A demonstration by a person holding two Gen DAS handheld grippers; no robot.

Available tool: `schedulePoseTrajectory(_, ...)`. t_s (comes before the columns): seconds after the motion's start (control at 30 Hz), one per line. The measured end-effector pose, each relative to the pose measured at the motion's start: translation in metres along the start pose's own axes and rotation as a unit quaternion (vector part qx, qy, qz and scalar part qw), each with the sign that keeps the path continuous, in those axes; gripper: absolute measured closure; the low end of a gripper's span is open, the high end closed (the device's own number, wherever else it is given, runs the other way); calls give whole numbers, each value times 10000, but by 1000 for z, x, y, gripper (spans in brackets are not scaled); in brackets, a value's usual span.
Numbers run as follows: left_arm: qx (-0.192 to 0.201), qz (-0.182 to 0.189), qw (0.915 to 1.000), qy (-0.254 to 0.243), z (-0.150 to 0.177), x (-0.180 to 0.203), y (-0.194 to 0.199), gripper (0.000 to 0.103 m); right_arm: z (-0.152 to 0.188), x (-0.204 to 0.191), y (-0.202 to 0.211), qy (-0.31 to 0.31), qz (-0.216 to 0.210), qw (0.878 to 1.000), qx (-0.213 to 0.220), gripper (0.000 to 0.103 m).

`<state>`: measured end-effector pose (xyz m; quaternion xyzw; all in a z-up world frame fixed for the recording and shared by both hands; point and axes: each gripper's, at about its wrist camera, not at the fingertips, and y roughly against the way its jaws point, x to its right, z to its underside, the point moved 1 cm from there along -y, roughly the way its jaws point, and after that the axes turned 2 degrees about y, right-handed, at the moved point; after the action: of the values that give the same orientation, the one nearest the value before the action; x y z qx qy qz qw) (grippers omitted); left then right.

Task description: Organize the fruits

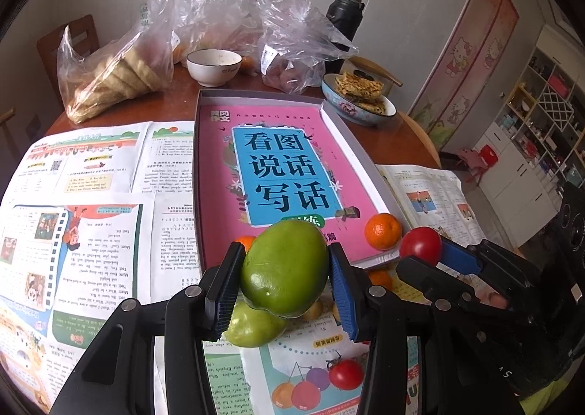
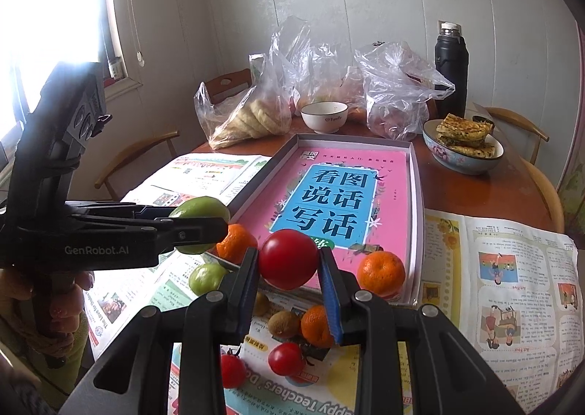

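My left gripper (image 1: 287, 281) is shut on a big green fruit (image 1: 285, 268), lifted above the newspaper; the green fruit (image 2: 199, 210) also shows in the right wrist view at left. My right gripper (image 2: 290, 270) is shut on a red tomato (image 2: 289, 257), seen as the red tomato (image 1: 420, 245) at right in the left wrist view. A shallow grey box (image 2: 415, 195) with a pink book in it lies just ahead. An orange (image 2: 381, 272) sits in its near corner. On the paper below lie a second green fruit (image 2: 206, 278), another orange (image 2: 317, 325), a kiwi (image 2: 283, 323) and two small tomatoes (image 2: 287, 358).
Newspapers (image 1: 91, 232) cover the near part of the round wooden table. Behind the box stand a white bowl (image 2: 324, 117), plastic bags of food (image 2: 252, 115), a bowl of flatbreads (image 2: 462, 144) and a black flask (image 2: 450, 71). Wooden chairs ring the table.
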<state>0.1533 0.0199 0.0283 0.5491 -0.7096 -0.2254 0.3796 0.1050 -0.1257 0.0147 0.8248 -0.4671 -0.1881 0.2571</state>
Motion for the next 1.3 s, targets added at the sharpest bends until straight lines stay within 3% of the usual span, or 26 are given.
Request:
schedulePoseTrajectory(0.47,-196,-109,9997,104,-29,-15,-40,56,-10,12,-19,-138,84,9999,-47,71)
schedulePoseTrajectory(1.3,-361,-135,9992,95,-42,-24,-77,60,-6,18,-64,-136,182,9983,-529,71)
